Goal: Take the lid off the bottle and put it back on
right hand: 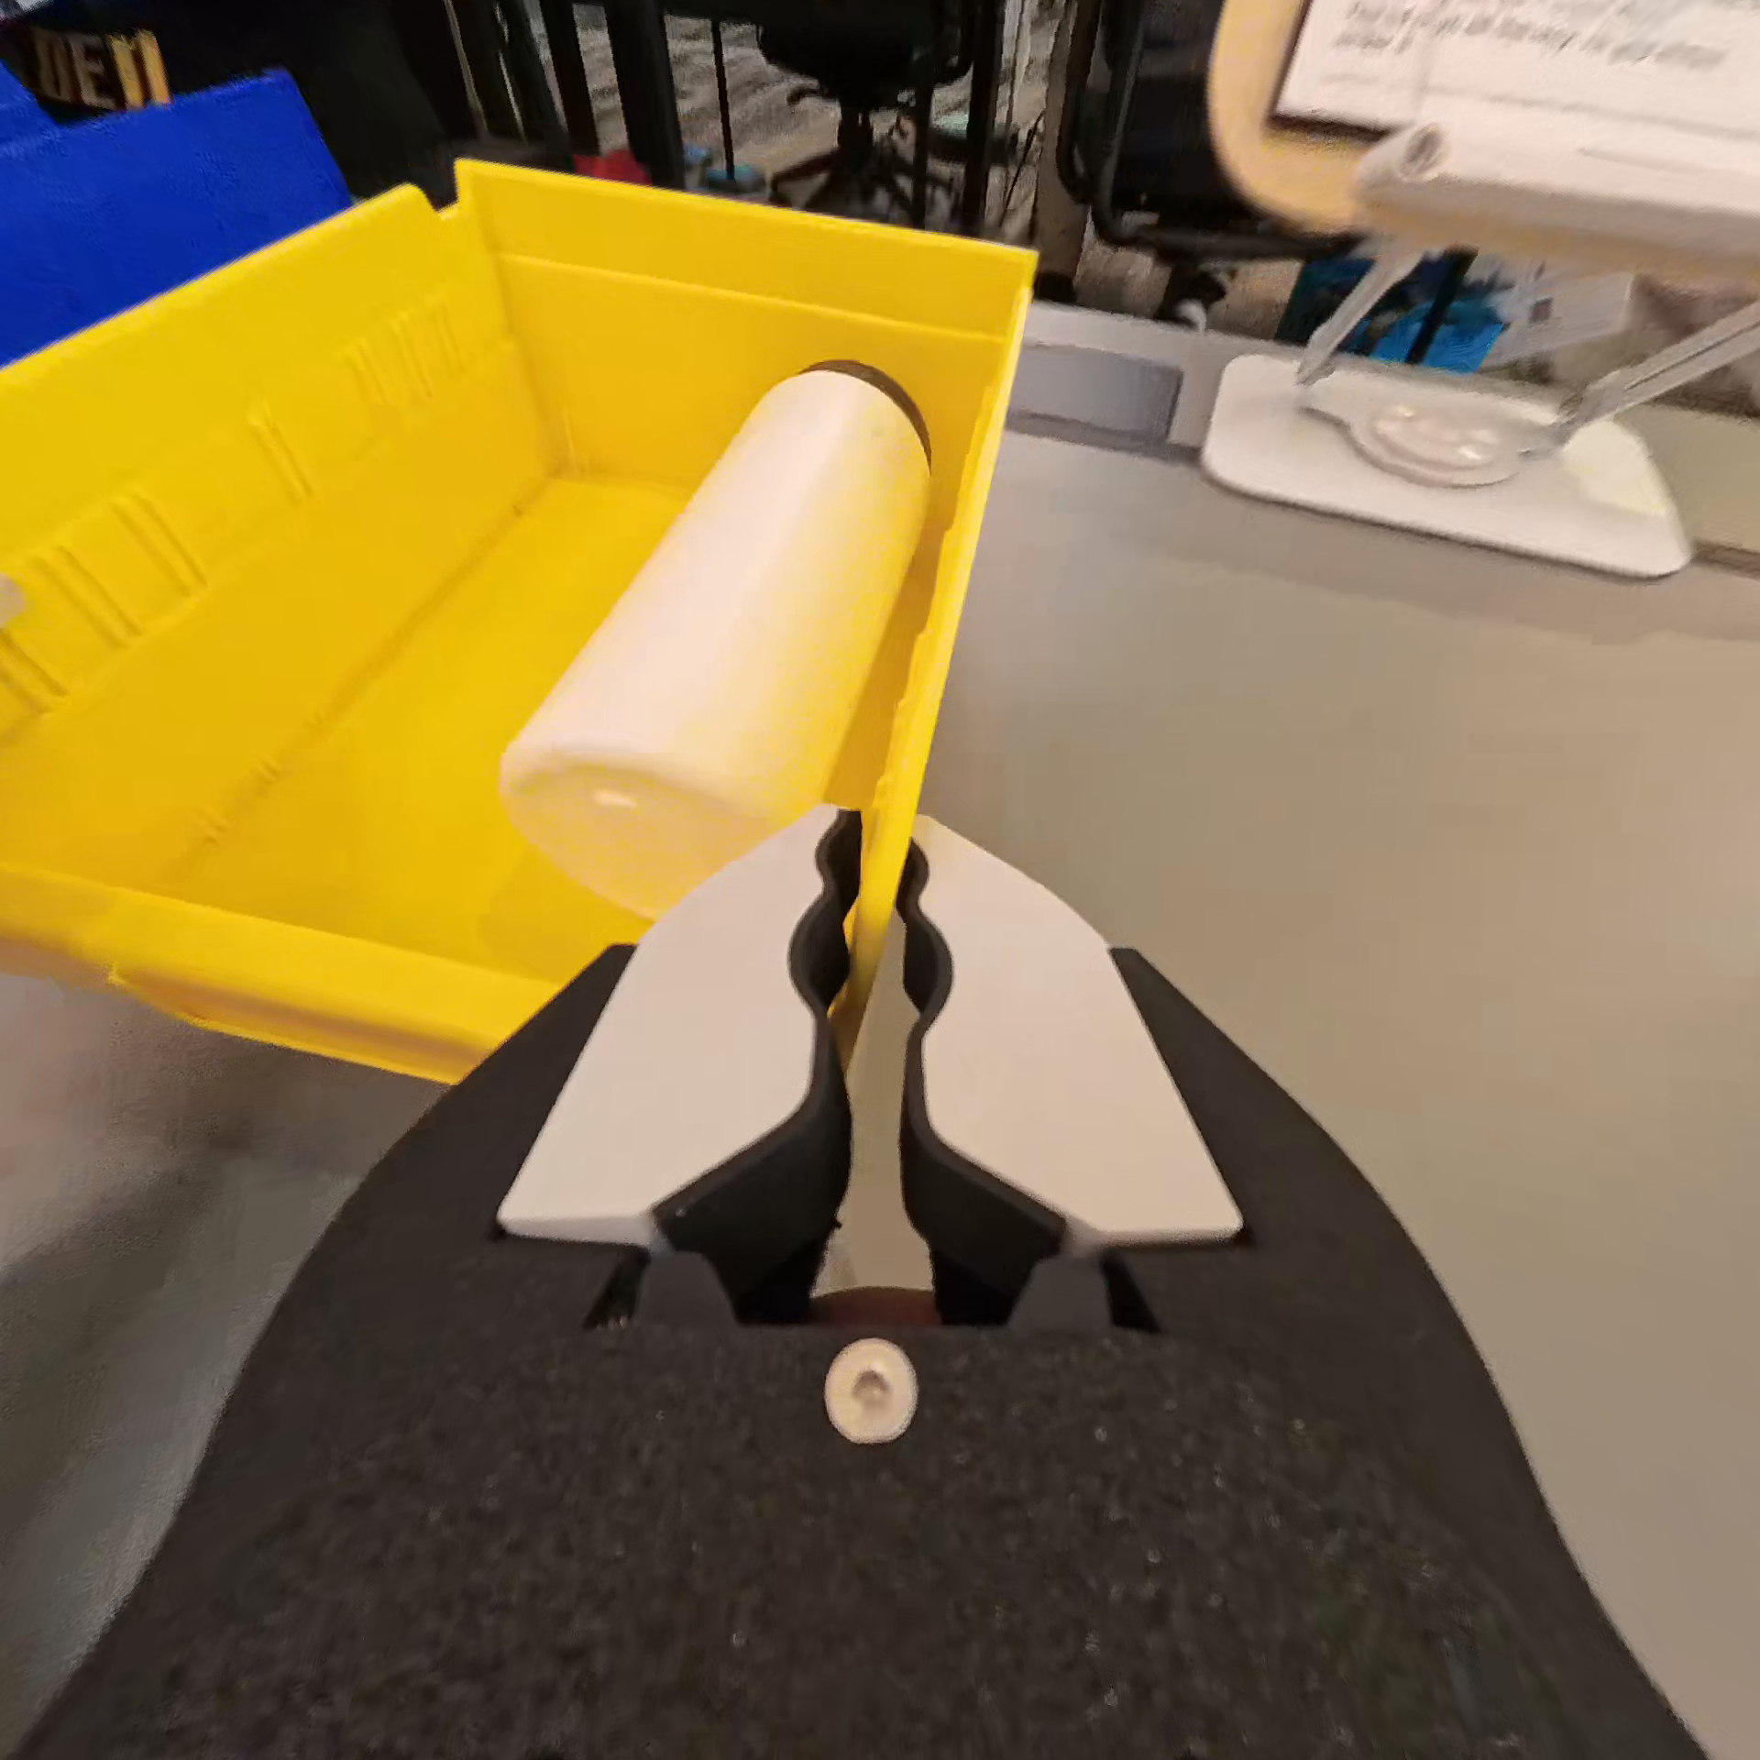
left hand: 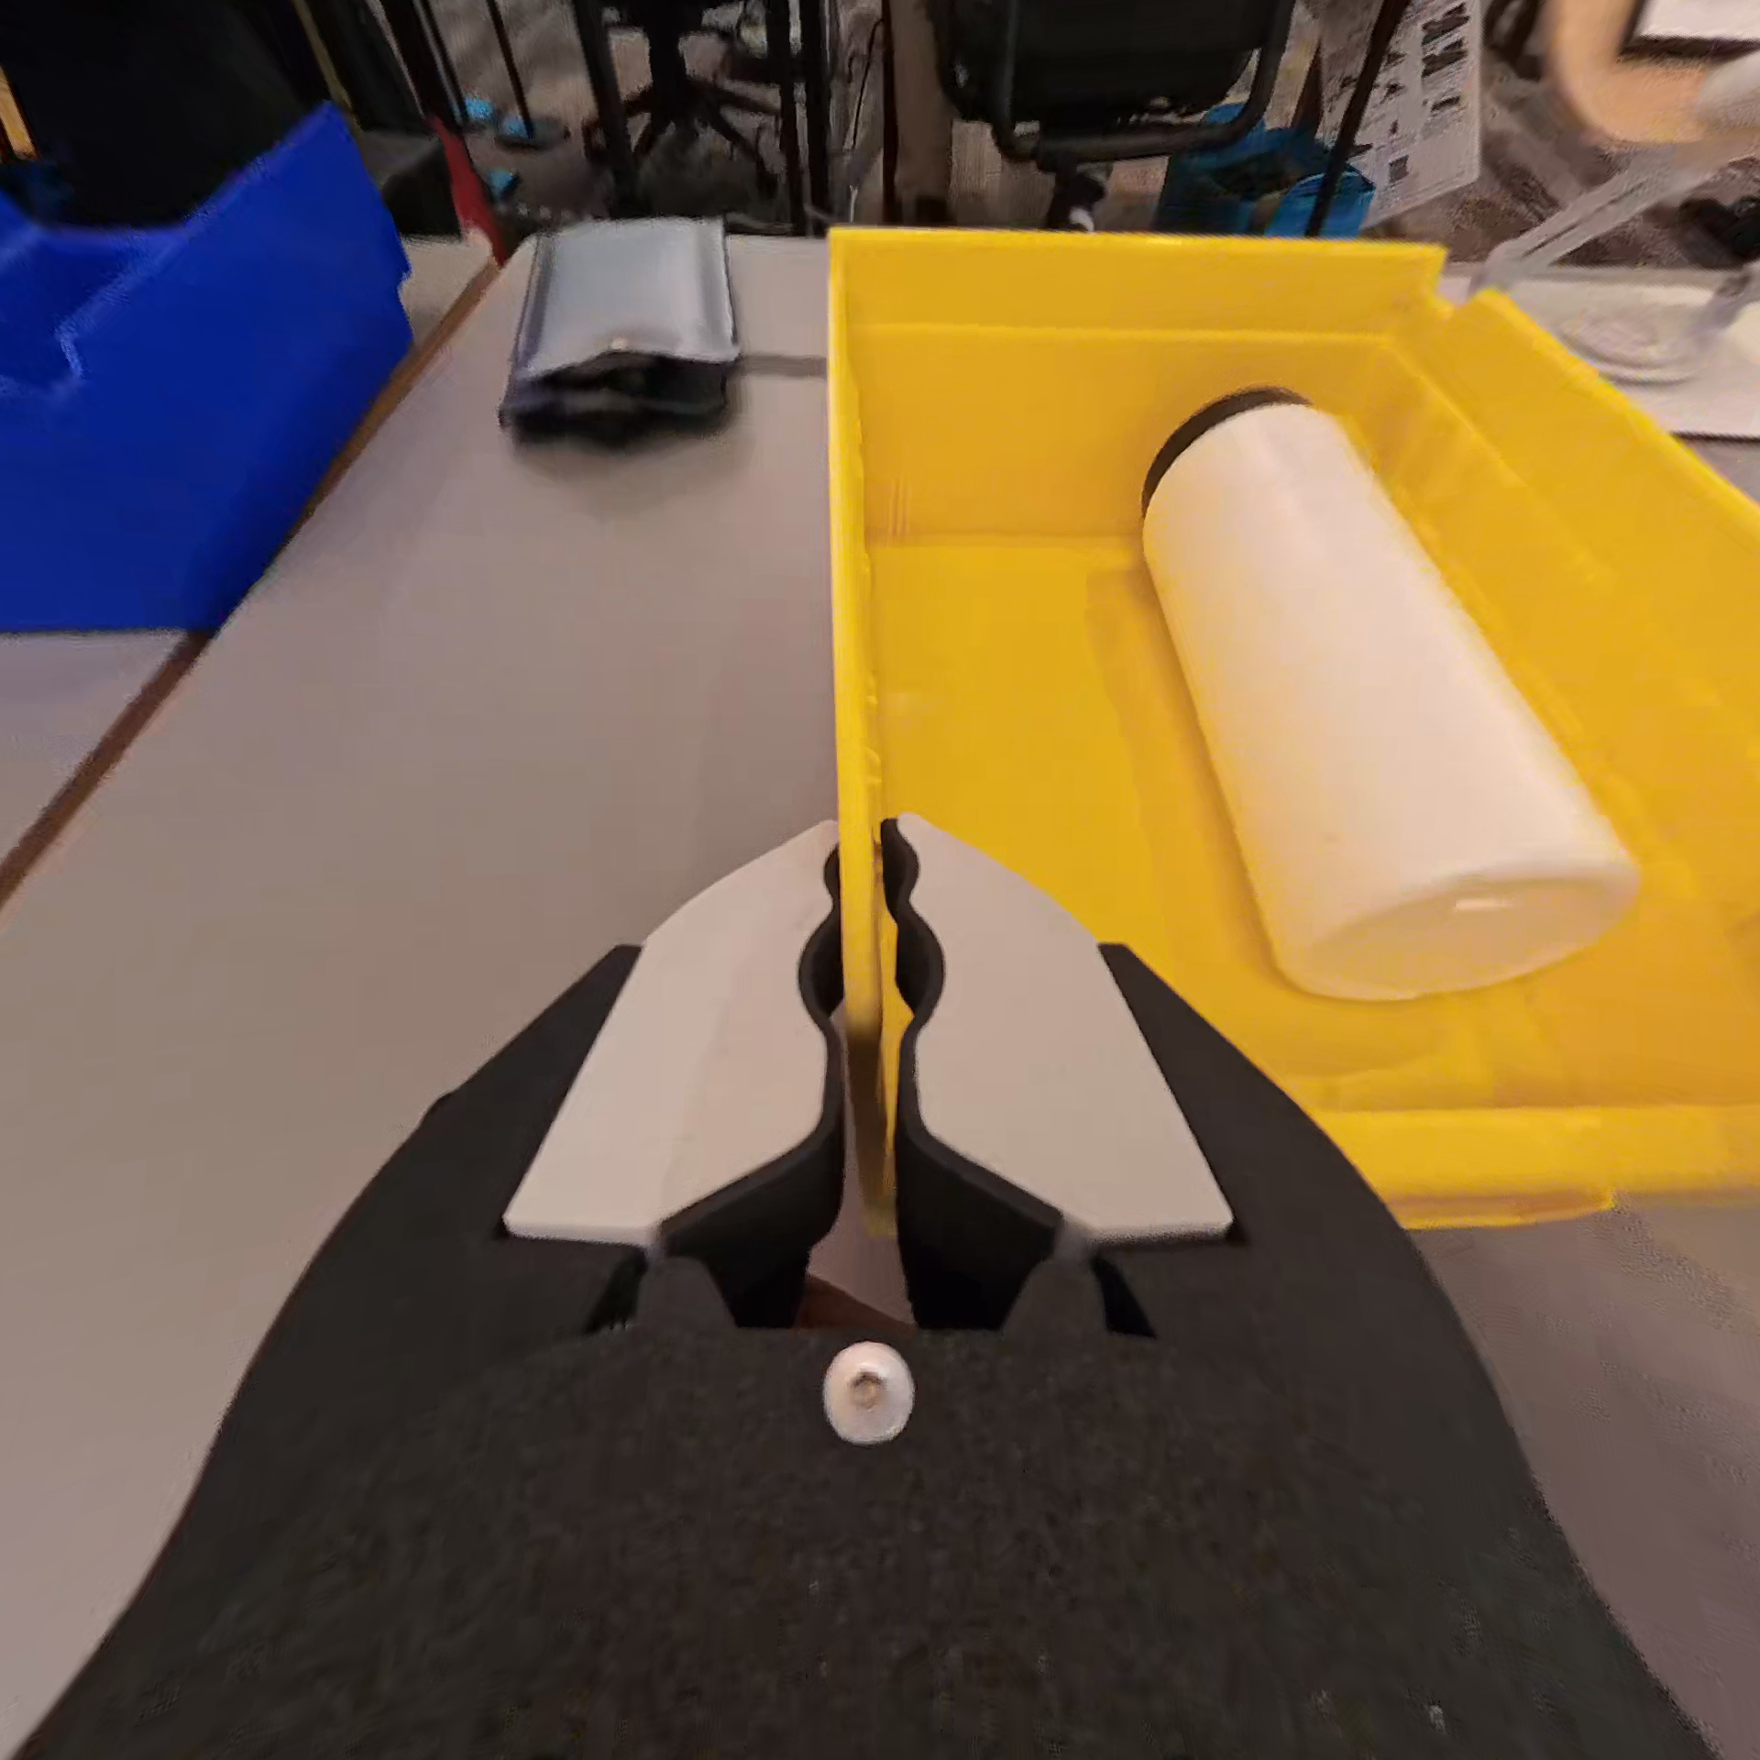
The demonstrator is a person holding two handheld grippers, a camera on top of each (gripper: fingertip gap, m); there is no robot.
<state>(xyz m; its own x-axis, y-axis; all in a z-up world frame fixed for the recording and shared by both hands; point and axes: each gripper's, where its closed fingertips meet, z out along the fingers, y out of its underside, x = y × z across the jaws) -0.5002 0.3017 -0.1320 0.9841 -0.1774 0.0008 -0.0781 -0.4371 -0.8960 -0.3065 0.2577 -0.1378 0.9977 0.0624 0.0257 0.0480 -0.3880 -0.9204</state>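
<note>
A white bottle [left hand: 1352, 705] with a black lid [left hand: 1202, 430] lies on its side inside a yellow bin [left hand: 1010, 400], lid end toward the bin's far wall. My left gripper [left hand: 862, 838] is shut on the bin's left side wall. In the right wrist view the bottle [right hand: 743, 619] lies along the bin's right wall, its lid [right hand: 881, 381] at the far end. My right gripper [right hand: 881, 833] is shut on the yellow bin's [right hand: 286, 533] right side wall, just beside the bottle's base.
A blue bin [left hand: 181, 419] stands on the table at the left. A dark grey pouch [left hand: 624, 333] lies beyond it. A white stand with clear arms [right hand: 1448, 467] sits at the back right. Chairs and stands crowd the area behind the grey table [left hand: 457, 762].
</note>
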